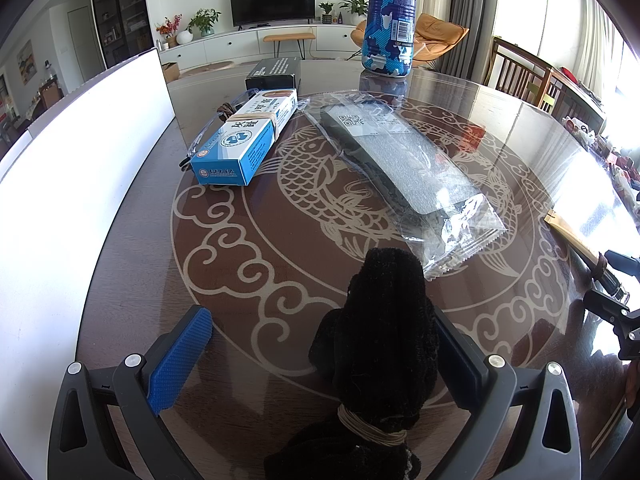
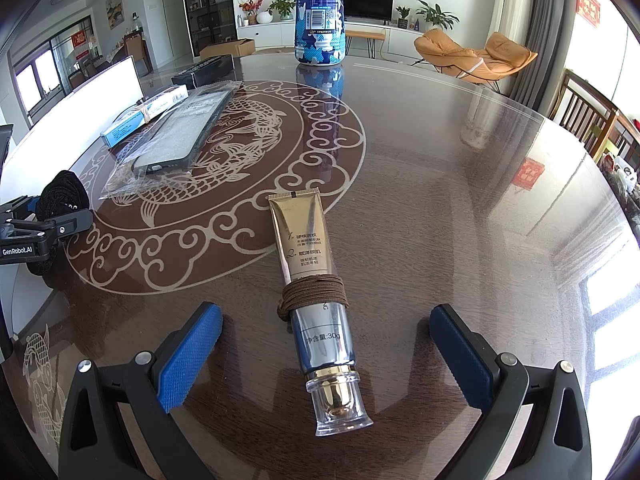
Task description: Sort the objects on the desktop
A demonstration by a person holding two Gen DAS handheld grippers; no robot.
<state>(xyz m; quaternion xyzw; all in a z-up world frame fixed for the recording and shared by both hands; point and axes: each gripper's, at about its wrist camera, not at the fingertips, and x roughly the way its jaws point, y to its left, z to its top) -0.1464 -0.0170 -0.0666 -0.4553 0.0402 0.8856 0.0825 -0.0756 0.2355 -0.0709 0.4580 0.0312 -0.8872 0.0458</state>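
Observation:
My left gripper [image 1: 320, 352] is open around a black fuzzy cloth bundle [image 1: 380, 328] tied with a rubber band, which lies against the right finger. Beyond it lie a phone case in a clear plastic bag [image 1: 400, 164] and a blue and white medicine box [image 1: 248, 136] with a rubber band. My right gripper [image 2: 326, 356] is open around a gold and silver cosmetic tube [image 2: 316, 292] wound with brown cord, lying on the table without touching the pads. The left gripper [image 2: 44, 228] with the black bundle shows at the left of the right wrist view.
A tall blue camouflage bottle [image 1: 390, 20] stands at the far side of the round glass-topped table [image 2: 440, 200]. A black box [image 1: 276, 70] lies behind the medicine box. A white board [image 1: 80, 160] stands along the left. Chairs stand at the right edge.

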